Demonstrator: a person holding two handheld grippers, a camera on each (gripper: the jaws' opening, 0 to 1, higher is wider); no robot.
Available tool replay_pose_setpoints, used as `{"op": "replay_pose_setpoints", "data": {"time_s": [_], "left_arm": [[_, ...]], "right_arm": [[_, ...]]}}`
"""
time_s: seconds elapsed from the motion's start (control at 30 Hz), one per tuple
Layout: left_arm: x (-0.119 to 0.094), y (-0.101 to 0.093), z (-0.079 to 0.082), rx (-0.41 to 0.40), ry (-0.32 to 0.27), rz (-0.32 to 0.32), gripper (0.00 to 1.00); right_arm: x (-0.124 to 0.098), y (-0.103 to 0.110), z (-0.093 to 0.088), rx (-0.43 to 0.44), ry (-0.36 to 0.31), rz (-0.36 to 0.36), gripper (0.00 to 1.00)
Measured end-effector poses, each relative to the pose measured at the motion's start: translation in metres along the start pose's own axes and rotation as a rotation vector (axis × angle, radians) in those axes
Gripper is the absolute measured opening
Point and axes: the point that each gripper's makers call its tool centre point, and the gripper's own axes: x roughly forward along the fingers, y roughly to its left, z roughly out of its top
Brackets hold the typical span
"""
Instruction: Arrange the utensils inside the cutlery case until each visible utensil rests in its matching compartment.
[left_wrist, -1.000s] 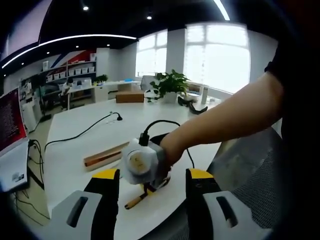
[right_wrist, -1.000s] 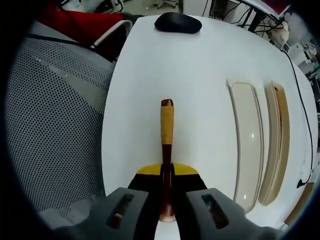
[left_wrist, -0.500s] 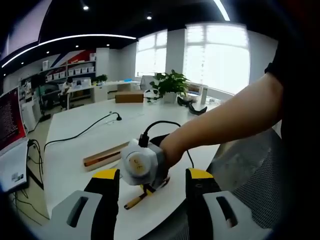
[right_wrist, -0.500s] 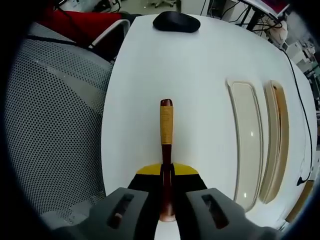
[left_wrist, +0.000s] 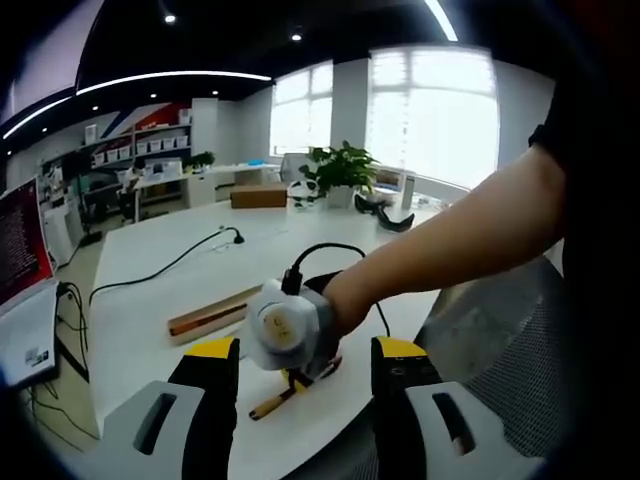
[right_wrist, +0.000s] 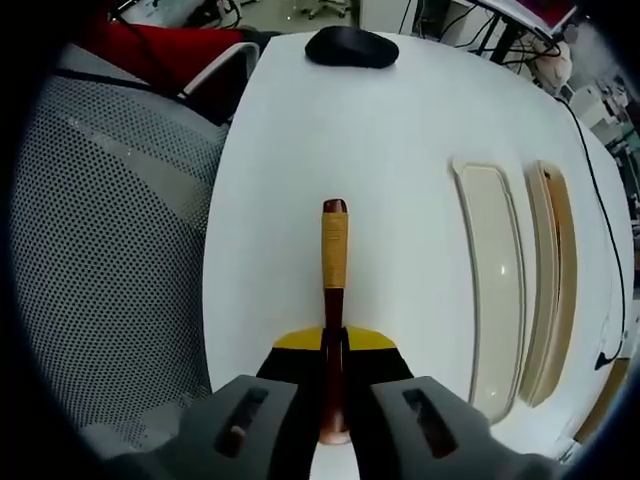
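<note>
Your right gripper (right_wrist: 334, 360) has its fingers clamped on the wooden utensil (right_wrist: 333, 265), which points to 12 o'clock over the desk (right_wrist: 400, 150); the cutlery case (right_wrist: 515, 290) lies at 2 o'clock. Your left gripper (left_wrist: 305, 365) fingers stand wide.

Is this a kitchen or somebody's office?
Most likely an office. There's a long white table, a potted plant by big windows, shelves with boxes, and a mesh office chair.

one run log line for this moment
right claw: shut on wooden utensil | left claw: open, idle | case: open on table, utensil outside it
</note>
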Motion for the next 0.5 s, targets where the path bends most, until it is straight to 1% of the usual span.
{"op": "replay_pose_setpoints", "data": {"time_s": [0.2, 0.5], "left_arm": [[0.0003, -0.0004, -0.0004, 0.001, 0.003, -0.001, 0.54], [0.0001, -0.0002, -0.0006, -0.003, 0.004, -0.001, 0.54]], "right_arm": [[0.0, 0.0009, 0.0003, 0.011, 0.0, 0.003, 0.02], [-0.0006, -0.0019, -0.0007, 0.02, 0.019, -0.004, 0.02]]}}
